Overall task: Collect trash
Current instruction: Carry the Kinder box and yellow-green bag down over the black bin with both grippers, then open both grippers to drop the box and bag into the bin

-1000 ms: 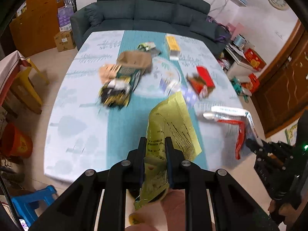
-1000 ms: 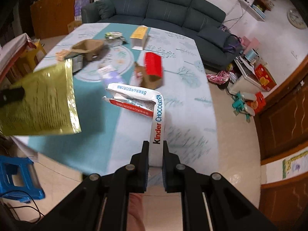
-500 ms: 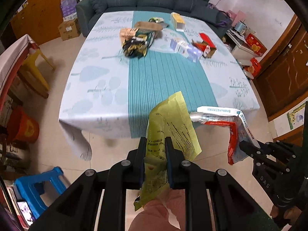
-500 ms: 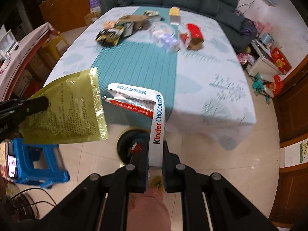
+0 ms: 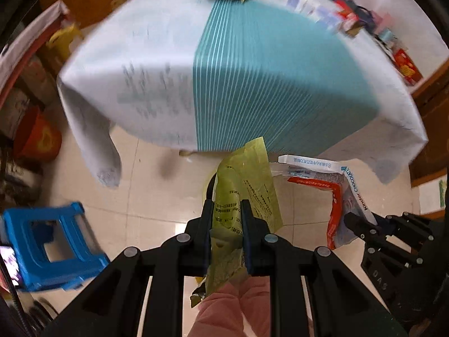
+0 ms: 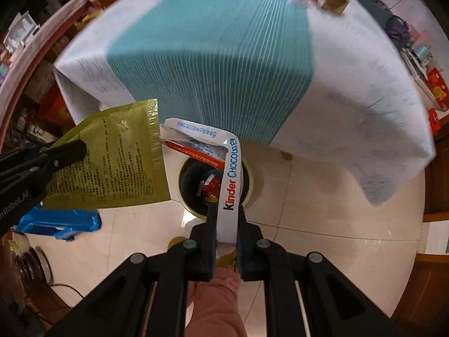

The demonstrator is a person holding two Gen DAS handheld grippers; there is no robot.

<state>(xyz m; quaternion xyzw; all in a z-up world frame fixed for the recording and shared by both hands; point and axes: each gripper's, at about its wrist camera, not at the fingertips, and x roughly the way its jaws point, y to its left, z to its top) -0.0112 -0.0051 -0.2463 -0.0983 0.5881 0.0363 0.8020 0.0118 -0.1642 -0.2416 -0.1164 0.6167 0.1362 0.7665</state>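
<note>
Both hands have swung away from the tabletop and dropped towards the floor since a second ago: earlier we looked across the table at the sofa, now we look steeply down past its edge, and a bin has come into sight that was hidden before. That puts us at the drop-off stage for these two pieces of trash.

Our left gripper (image 5: pixel 226 205) is clamped on a yellow-green foil packet (image 5: pixel 247 174), its jaws pinching the lower part so the sheet stands up beyond the fingertips. Our right gripper (image 6: pixel 226 210) is closed tight on the white flap of a Kinder chocolate wrapper (image 6: pixel 206 143), whose torn red-and-white body hangs out ahead.

From the right wrist view, the round bin (image 6: pixel 249 193) sits on the tiled floor directly beneath the wrapper, with some red rubbish already inside; the packet hangs off to the bin's left, above a blue stool (image 6: pixel 61 221). Beyond lies the table (image 6: pixel 364 90) with its teal-striped cloth, more litter blurred at the far end
</note>
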